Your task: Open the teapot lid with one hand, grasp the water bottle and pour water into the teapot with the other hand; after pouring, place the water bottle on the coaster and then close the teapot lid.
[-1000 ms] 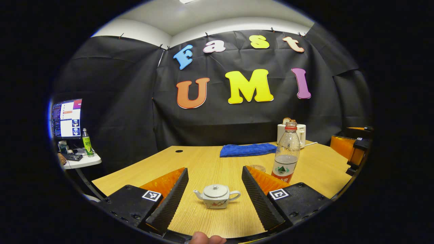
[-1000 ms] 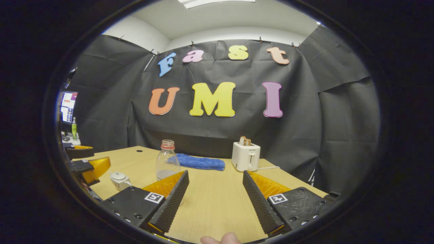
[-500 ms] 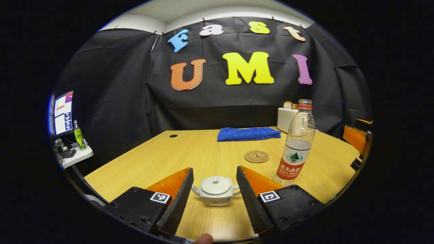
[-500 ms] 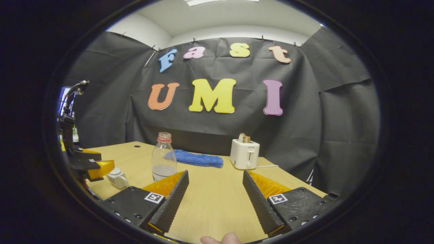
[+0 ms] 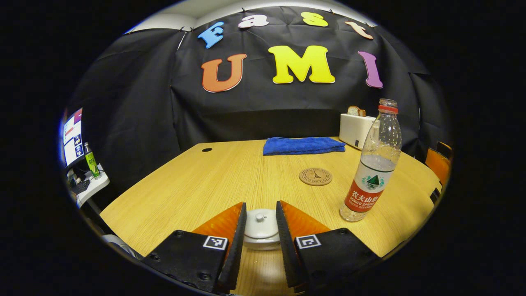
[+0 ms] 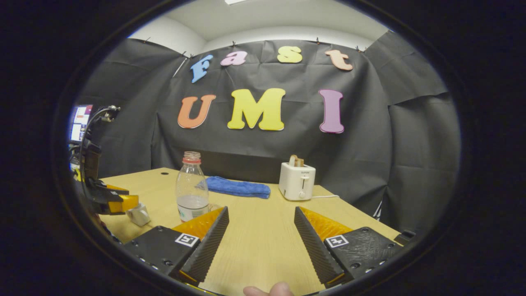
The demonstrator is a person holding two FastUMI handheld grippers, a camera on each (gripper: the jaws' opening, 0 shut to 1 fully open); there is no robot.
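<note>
In the left gripper view a small white teapot (image 5: 260,240) stands on the wooden table (image 5: 197,185), its lid (image 5: 260,220) still on. My left gripper (image 5: 260,210) has its two fingers pressed against the lid's sides. A clear, uncapped water bottle (image 5: 372,164) with a red label stands upright to the right, and a round coaster (image 5: 315,176) lies behind it to the left. In the right gripper view my right gripper (image 6: 261,211) is open over bare table, with the bottle (image 6: 191,189) to its left. Further left, the left gripper (image 6: 123,202) covers the teapot (image 6: 138,213).
A folded blue cloth (image 5: 303,145) lies at the table's far side, with a white toaster (image 5: 356,129) holding bread to its right. A side table (image 5: 92,185) with a monitor and a green bottle stands off to the left. A fingertip (image 6: 269,290) shows at the right gripper view's bottom edge.
My left gripper moved forward and down over the teapot and its fingers closed in onto the lid. The right gripper stayed open and tilted a little.
</note>
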